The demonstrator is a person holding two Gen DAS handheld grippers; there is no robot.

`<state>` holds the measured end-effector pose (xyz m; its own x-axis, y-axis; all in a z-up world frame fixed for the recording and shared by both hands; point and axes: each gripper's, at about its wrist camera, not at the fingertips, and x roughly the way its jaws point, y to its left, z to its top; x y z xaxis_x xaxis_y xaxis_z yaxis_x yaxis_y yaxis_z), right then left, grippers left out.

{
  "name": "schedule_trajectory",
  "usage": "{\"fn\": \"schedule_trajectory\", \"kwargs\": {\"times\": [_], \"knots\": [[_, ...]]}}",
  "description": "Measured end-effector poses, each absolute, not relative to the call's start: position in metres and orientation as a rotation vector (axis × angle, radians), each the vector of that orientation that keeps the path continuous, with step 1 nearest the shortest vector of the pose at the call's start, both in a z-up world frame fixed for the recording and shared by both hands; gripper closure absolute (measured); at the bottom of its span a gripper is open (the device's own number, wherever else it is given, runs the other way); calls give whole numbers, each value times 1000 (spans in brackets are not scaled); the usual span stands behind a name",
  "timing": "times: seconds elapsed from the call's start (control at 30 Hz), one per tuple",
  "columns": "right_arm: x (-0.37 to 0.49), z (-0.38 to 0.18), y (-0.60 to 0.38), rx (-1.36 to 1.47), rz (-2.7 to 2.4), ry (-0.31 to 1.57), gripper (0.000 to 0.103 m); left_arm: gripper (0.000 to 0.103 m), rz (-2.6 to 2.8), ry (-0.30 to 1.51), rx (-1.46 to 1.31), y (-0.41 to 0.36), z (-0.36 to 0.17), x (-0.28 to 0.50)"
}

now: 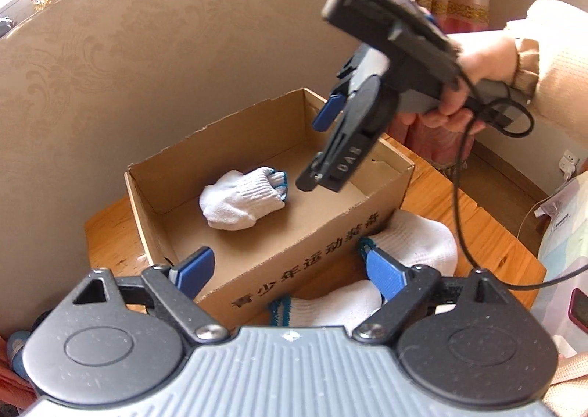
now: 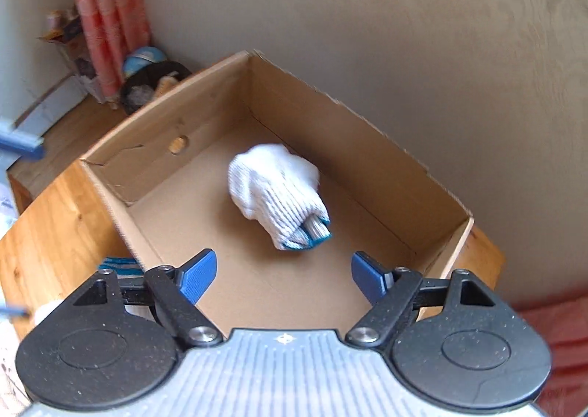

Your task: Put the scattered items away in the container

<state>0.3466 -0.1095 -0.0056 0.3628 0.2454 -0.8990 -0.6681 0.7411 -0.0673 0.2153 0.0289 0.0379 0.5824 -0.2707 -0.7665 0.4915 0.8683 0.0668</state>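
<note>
In the cardboard box [image 1: 279, 262], toward its left half: one rolled pair of white gloves [image 1: 239, 198] with blue cuffs, flat on the floor, clear of all four walls. Same bundle [image 2: 279, 196] in the right wrist view, near the middle of the box [image 2: 371, 145], slightly blurred. One item tidied, then.

Above the right part of the box: right gripper [image 1: 316, 152], held by a hand [image 1: 463, 86], pointing steeply down, jaws spread wide, nothing between them. From its own camera the same gripper [image 2: 283, 273] open over bare cardboard, with the bundle beyond the fingertips.

At the near wall of the box, low in the left wrist view: left gripper [image 1: 290, 270], jaws likewise wide apart and empty, one finger inside the box edge, the other over the gloves outside.

Right of that, on the wooden table [image 1: 496, 233] just outside the near wall: more white gloves [image 1: 415, 240], loose, not yet gathered. Probably well short of halfway; remaining gloves to lift in.
</note>
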Motion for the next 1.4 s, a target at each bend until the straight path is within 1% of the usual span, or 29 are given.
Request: {"fn": "schedule_trajectory", "kwargs": {"times": [0.1, 0.37, 0.47, 0.63, 0.7, 1.17, 1.3, 1.4], "knots": [[365, -24, -100, -451, 561, 1084, 18, 13, -456, 844, 296, 29, 33, 210], [404, -63, -88, -233, 602, 1254, 18, 13, -462, 850, 274, 47, 23, 217], [411, -72, -79, -186, 625, 1283, 18, 13, -470, 849, 266, 51, 19, 220], [416, -78, -61, -174, 647, 1274, 17, 13, -481, 864, 244, 57, 9, 222], [416, -78, -53, -177, 658, 1266, 13, 13, -483, 871, 235, 59, 5, 223], [421, -75, -8, -197, 728, 1210, 13, 13, -473, 886, 199, 71, -2, 225], [410, -61, -19, -238, 705, 1174, 13, 13, -469, 884, 202, 69, -2, 223], [395, -40, -39, -263, 671, 1106, 13, 13, -463, 883, 194, 66, -3, 218]]}}
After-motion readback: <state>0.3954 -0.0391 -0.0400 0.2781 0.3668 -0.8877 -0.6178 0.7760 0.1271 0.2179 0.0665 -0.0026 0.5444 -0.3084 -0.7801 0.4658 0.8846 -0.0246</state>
